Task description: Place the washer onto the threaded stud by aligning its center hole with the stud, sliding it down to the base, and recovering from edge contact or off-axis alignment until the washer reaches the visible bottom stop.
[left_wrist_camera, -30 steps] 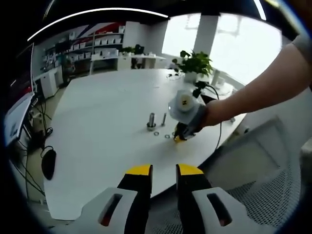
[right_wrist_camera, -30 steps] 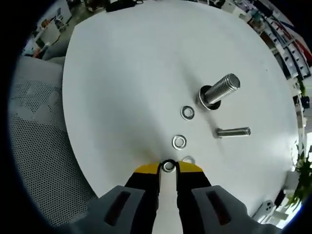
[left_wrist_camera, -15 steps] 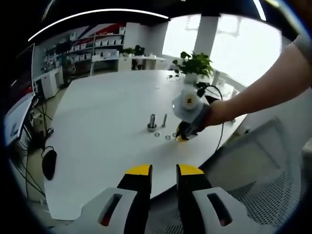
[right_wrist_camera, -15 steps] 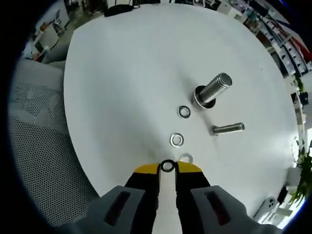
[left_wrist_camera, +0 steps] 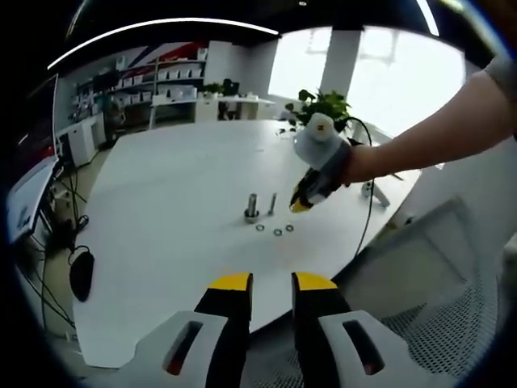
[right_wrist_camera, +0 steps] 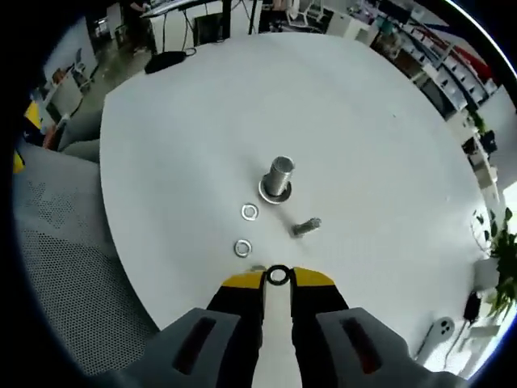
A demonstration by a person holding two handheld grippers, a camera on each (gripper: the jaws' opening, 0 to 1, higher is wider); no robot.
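Between right hand-held gripper (right_wrist_camera: 278, 279) jaws, washer (right_wrist_camera: 278, 276) above stud (right_wrist_camera: 277, 179)

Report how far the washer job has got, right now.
Done: one washer is picked up, pinched between the right tongs, which are raised above the white table. In hand: carrying it toward the upright threaded stud. Left: line the hole up over the stud and slide it down to the base. Two more washers lie flat on the table. The left tongs are idle.
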